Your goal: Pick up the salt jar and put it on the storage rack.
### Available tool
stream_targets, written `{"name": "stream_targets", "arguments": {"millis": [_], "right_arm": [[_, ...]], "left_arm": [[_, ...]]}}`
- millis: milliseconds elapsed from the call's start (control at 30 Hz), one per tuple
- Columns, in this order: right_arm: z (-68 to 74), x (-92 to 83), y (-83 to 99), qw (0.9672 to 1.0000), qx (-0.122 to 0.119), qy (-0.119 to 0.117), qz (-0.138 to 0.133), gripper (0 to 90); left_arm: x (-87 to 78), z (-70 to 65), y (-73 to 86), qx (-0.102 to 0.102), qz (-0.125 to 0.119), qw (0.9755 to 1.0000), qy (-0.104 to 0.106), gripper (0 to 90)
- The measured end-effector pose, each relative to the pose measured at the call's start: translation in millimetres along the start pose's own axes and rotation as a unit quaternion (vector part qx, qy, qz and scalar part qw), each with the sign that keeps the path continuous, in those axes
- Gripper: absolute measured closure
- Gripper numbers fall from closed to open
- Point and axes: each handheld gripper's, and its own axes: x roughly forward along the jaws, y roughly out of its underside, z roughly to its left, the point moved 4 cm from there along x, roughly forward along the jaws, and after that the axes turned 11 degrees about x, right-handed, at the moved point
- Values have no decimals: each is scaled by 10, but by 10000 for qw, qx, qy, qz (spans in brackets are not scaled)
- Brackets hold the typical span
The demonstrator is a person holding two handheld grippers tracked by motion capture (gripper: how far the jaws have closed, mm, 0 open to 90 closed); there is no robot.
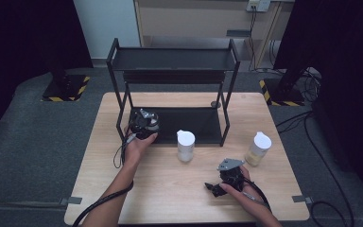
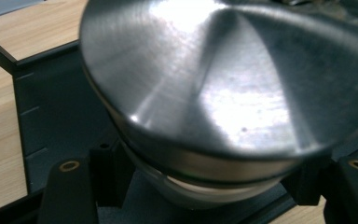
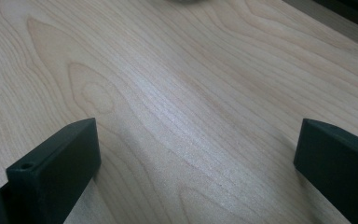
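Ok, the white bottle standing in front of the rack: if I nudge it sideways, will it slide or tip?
Probably tip. The white bottle stands upright, taller than wide, so a high push would likely topple it. The wooden table looks smooth, so a low push may slide it. Its rounded body suggests it would roll once down.

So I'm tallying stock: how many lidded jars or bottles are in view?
3. A white-capped pale bottle stands mid-table, a white-capped yellowish bottle at the table's right, and a steel-lidded jar is held in the left gripper over the black rack's lower shelf.

Steel-lidded jar (image 2: 205, 93), tilted, over black rack's bottom shelf (image 2: 51, 112)
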Motion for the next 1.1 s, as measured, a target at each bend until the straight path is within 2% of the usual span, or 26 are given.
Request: {"name": "stream_targets", "arguments": {"millis": [200,400,700,833,1000,1033,1067,1100], "right_arm": [[0,0,0,10000,0,0,-1,10],[0,0,0,10000,0,0,-1,10],[0,0,0,10000,-1,0,-1,10],[0,0,0,10000,1,0,0,10],[0,0,0,10000,1,0,-1,10],[0,0,0,10000,1,0,-1,10],[0,0,0,10000,1,0,-1,10],[0,0,0,10000,1,0,-1,10]], "left_arm": [[15,25,15,-87,-39,9999,41,295],[28,71,79,-295,-154,9994,119,294],[33,50,123,-308,-253,9992,75,294],[38,49,133,-250,-262,9993,71,286],[31,48,144,-180,-321,9993,64,121],[13,47,141,-160,-333,9993,40,121],[-20,38,143,-165,-370,9992,-69,84],[-20,38,143,-165,-370,9992,-69,71]]}}
